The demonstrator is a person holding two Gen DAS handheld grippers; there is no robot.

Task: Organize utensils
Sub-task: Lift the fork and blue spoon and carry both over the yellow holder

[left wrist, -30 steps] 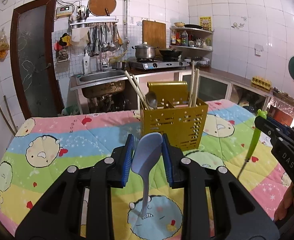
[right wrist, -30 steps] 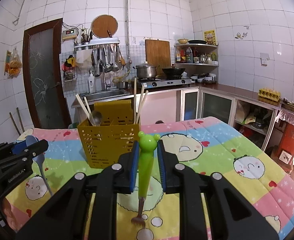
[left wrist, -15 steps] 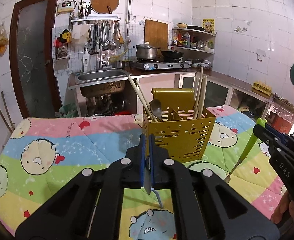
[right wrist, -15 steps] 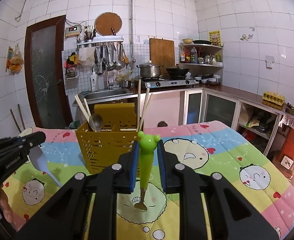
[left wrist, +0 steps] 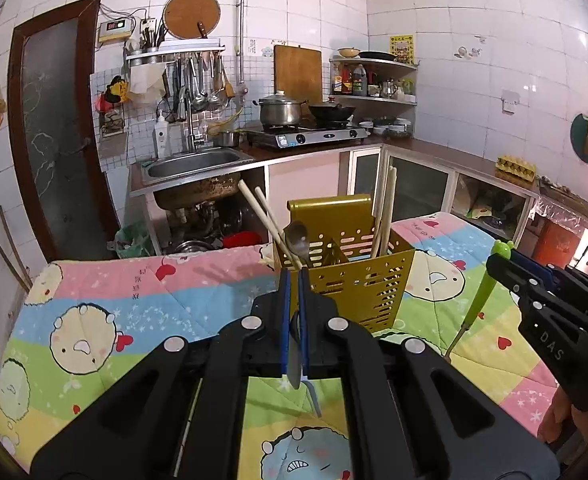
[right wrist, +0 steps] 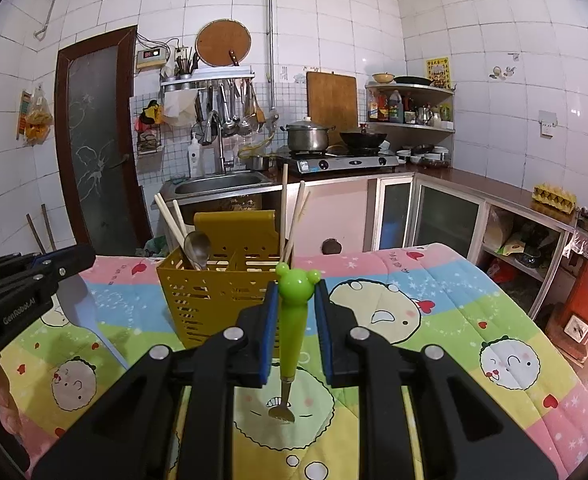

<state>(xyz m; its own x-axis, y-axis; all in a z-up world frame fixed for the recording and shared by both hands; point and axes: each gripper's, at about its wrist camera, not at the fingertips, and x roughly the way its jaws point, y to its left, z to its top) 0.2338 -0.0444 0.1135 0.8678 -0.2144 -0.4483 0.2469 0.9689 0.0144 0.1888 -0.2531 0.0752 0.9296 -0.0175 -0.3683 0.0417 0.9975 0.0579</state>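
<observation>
My left gripper (left wrist: pixel 293 280) is shut on a grey-blue spoon (left wrist: pixel 295 364), which sits edge-on between the blue pads with its handle hanging down. In the right wrist view the same spoon (right wrist: pixel 81 307) dangles under the left gripper (right wrist: pixel 76 258). My right gripper (right wrist: pixel 296 294) is shut on a fork with a green frog handle (right wrist: pixel 293 328), tines down above the cloth. From the left wrist view, that fork (left wrist: pixel 479 294) hangs from the right gripper (left wrist: pixel 506 262) at the right. A yellow perforated caddy (left wrist: pixel 354 284) (right wrist: pixel 214 292) stands just beyond both grippers, holding chopsticks and a metal spoon (left wrist: pixel 296 236).
The table is covered by a pastel cartoon cloth (left wrist: pixel 106 320). Behind it are a steel sink (left wrist: pixel 192 164), a stove with a pot (left wrist: pixel 282 110) and wok, and glass-fronted cabinets (right wrist: pixel 446 216) to the right. A hand shows at the lower right edge (left wrist: pixel 556 420).
The left jaws, apart around the spoon's bowl a second ago, have shut on it, and the spoon now sits edge-on. Both grippers have risen slightly with their utensils.
</observation>
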